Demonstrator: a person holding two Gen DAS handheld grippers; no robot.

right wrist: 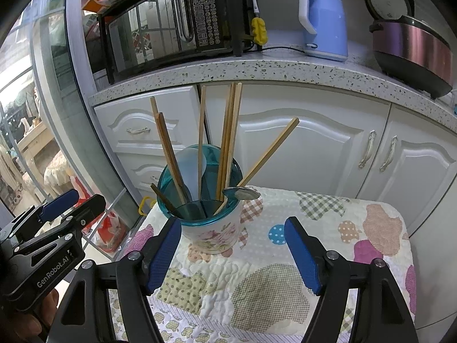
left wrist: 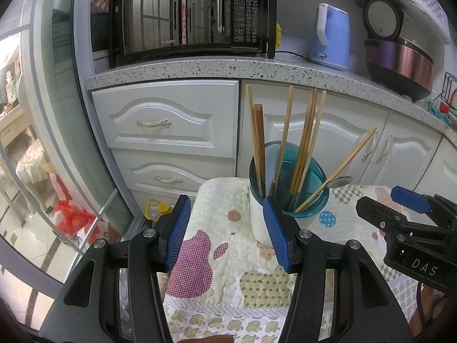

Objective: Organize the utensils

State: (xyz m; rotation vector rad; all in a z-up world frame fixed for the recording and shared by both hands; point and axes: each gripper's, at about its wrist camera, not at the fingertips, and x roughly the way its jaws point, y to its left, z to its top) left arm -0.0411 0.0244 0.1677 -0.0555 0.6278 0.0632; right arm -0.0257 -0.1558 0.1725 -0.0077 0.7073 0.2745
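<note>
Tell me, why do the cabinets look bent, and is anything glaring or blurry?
Left wrist view: fisheye bows the white cabinet doors, corners go black, mirrored black microwave door reflects. Right wrist view: same bowing, speckled countertop curves; wooden chopsticks stay sharp.

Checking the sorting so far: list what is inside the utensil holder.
The utensil holder contains several wooden chopsticks, a translucent white paddle and a metal spoon resting on its rim. A teal divider shows inside; the utensils' lower ends are hidden by its wall.
</note>
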